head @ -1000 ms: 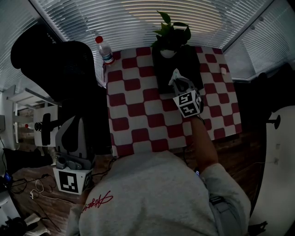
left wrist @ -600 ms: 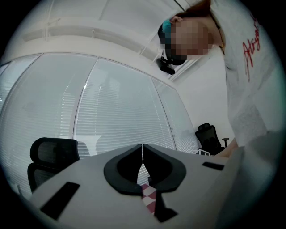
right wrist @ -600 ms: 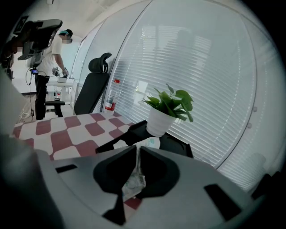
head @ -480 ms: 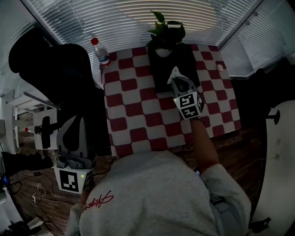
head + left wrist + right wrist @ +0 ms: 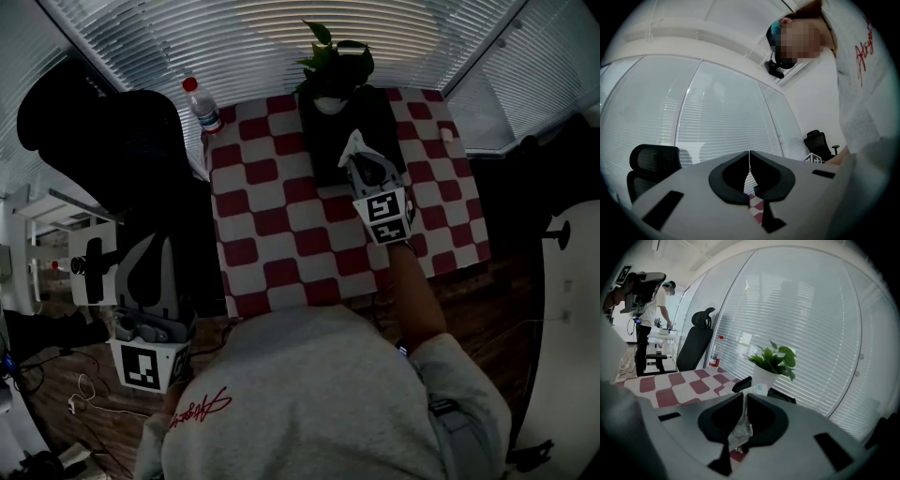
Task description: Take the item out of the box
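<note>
A black box (image 5: 330, 127) stands at the far middle of the red-and-white checked table (image 5: 272, 225). Just above the box my right gripper (image 5: 353, 153) is shut on a crinkled white packet (image 5: 352, 142). In the right gripper view the packet (image 5: 740, 429) hangs pinched between the jaws of that gripper (image 5: 744, 401), with the box (image 5: 742, 383) behind it. My left gripper (image 5: 150, 258) hangs low, off the table's left side. The left gripper view shows this gripper (image 5: 749, 164) with its jaws shut and nothing between them.
A potted green plant (image 5: 333, 61) (image 5: 773, 359) sits at the table's far edge behind the box. At the far left corner is a plastic bottle (image 5: 202, 103) (image 5: 715, 352). A black office chair (image 5: 103, 141) stands left of the table. Window blinds run along the back.
My right gripper has lifted a little with the packet pinched in it, staying over the box. The left gripper has stayed where it was.
</note>
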`<state>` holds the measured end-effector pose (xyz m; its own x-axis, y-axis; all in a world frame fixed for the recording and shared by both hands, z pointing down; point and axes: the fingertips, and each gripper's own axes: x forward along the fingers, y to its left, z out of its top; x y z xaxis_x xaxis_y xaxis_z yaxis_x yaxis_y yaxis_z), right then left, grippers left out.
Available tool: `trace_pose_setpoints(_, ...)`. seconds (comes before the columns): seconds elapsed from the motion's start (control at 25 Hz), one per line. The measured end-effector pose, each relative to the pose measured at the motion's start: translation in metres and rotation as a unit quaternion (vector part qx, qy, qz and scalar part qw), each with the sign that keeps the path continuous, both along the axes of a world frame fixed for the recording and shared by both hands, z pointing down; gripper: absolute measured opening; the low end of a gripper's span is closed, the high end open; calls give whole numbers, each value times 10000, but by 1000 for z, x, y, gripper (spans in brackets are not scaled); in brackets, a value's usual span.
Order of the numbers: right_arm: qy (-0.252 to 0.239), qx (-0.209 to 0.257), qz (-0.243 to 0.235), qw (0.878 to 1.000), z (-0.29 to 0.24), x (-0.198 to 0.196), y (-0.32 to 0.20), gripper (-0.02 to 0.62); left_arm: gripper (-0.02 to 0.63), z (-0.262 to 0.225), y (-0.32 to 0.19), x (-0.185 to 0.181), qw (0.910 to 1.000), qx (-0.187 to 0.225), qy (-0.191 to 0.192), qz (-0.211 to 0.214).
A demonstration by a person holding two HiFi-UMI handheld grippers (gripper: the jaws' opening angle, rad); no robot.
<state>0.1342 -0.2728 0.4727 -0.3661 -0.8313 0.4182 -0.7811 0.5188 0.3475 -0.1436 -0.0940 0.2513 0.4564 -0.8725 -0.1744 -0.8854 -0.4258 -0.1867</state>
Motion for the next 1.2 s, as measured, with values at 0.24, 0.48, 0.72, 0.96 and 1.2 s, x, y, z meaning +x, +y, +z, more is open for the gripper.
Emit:
trace_pose_setpoints(0.24,-148,185,-33,9997,-18,-4,2,41,18,0,-1,3,10000,-30,29,45)
trace_pose_setpoints(0.48,-242,336,-63,9991,-32,-6,4,41,18,-3,-4,3,9999,94,19,75)
trace_pose_setpoints(0.72,-338,447,-102,9984,-42,-10,6,41,18,0,-7,1,9999,56,-49,78)
trace_pose_setpoints(0.96,-495,547,-143,9972,-54,-16,9,41,18,-1,-10,3,9999,12,40,95)
trace_pose_setpoints(1.2,-677,644,-151,9955,-64,-19,13,41,18,-3,-13,2,9999,97,48,102)
